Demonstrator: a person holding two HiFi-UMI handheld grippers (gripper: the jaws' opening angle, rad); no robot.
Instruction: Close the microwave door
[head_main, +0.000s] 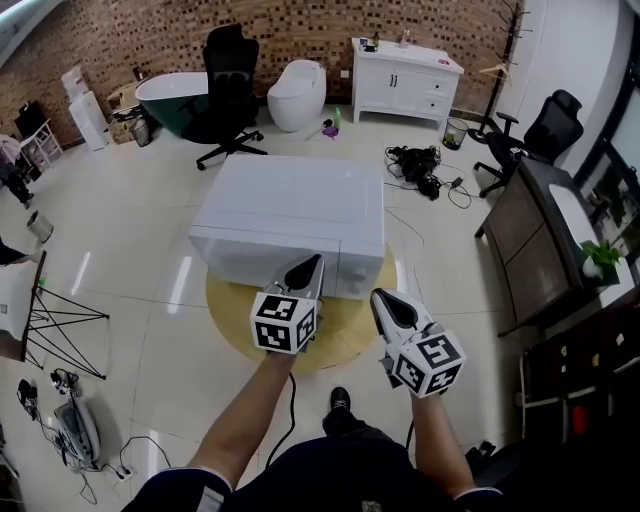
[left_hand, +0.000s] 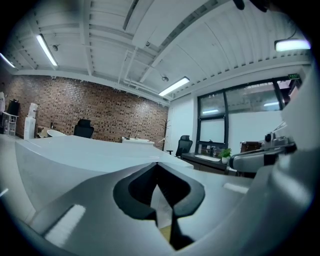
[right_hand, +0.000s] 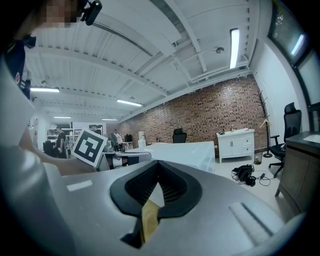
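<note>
Microwave (head_main: 290, 205) door looks shut; left gripper (head_main: 311, 261) at its front, right gripper (head_main: 379, 298) nearby, both pinched together, holding nothing. Next I'd just back off

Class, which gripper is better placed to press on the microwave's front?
Left. The left gripper, jaws together, has its tip at the microwave front in the head view. The right gripper hangs farther back, over the yellow mat.

Support: round tan tabletop (head_main: 232, 318) | load: white microwave (head_main: 290, 210) sitting directly on it | tabletop rim shows nearer than microwave
</note>
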